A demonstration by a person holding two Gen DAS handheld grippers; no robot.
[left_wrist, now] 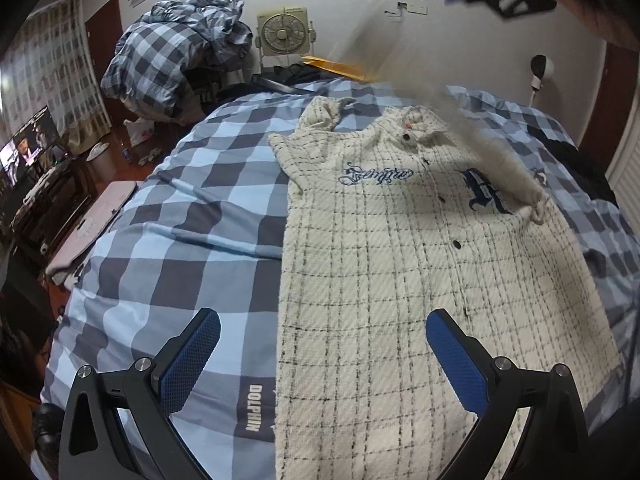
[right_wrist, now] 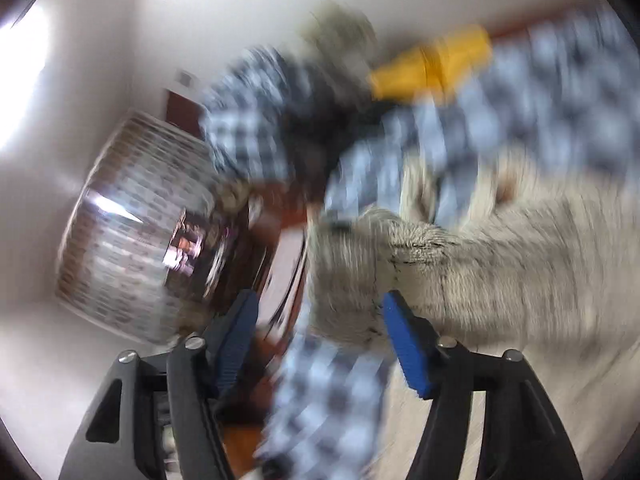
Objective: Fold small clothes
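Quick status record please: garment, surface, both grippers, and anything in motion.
garment: cream checked shirt, front up, buttoned, collar toward the wall
surface: blue checked bed cover
sleeve: one sleeve blurred in mid-air above the shirt's chest, its cuff end near the shirt
left gripper: open, empty, over the shirt's near edge
right gripper: open, raised high by the wall in the left view; pads apart, sleeve cloth just ahead of them, grip not seen
clarity: right view heavily blurred

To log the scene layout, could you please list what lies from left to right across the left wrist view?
Television → bundled checked duvet → fan → cream checked shirt → white wall device.
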